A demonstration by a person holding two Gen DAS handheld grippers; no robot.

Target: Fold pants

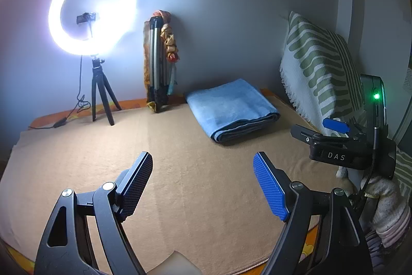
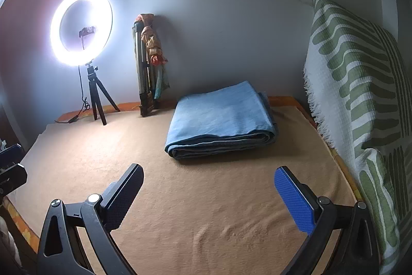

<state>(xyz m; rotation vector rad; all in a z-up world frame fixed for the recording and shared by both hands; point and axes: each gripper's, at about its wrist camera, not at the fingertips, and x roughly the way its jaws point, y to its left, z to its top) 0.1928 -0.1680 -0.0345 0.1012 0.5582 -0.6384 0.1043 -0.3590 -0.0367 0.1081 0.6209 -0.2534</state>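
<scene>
Blue folded pants [image 2: 221, 117] lie beyond both empty, spread tongs, left [image 1: 203, 187] and right [image 2: 209, 197], whose body reads "DAS".

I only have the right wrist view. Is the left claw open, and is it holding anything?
Observer: The left claw is open, with nothing between its fingers.
Operator: Is there any cloth besides the folded blue pants?
Observer: Yes, pale bunched fabric lies at the bed's right edge.
Operator: Any status light showing?
Observer: A green lamp glows on the black device lettered DAS.
</scene>
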